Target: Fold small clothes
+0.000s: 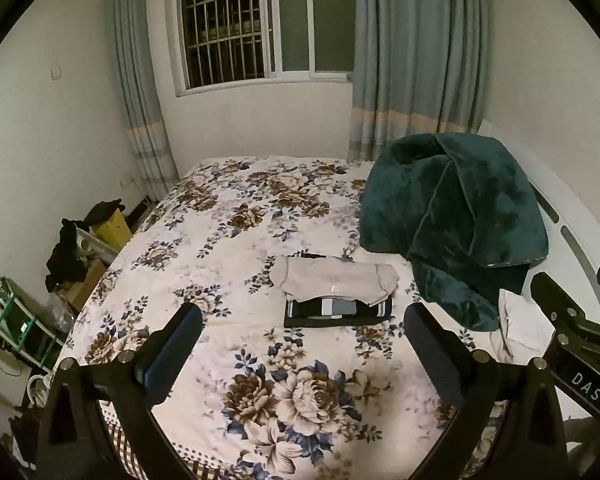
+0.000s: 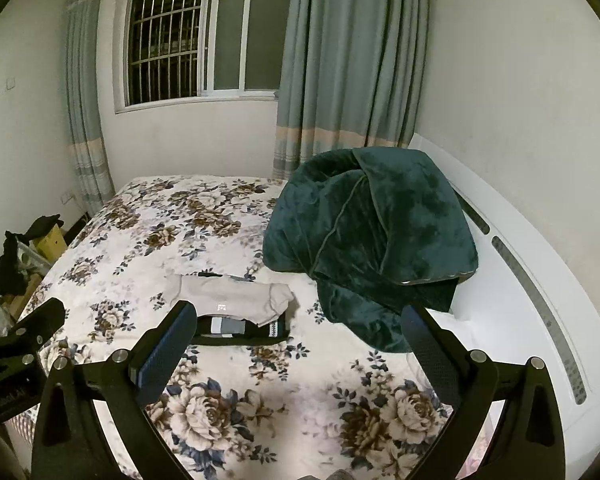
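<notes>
A folded beige garment [image 1: 334,282] lies on top of a stack of folded dark clothes [image 1: 338,314] in the middle of the floral bed [image 1: 236,240]. The beige garment [image 2: 236,300] and the dark stack [image 2: 240,330] also show in the right wrist view. My left gripper [image 1: 302,320] is open and empty, held above the bed on the near side of the stack. My right gripper [image 2: 300,322] is open and empty, to the right of the left one, just short of the stack. The right gripper's body [image 1: 572,332] shows at the right edge of the left wrist view.
A bunched dark green blanket [image 1: 456,220] lies on the bed right of the stack, with a white cloth [image 1: 520,320] below it. A white headboard [image 2: 540,280] runs along the right. Boxes, black clothes and a shelf [image 1: 80,248] stand left of the bed. Window and curtains behind.
</notes>
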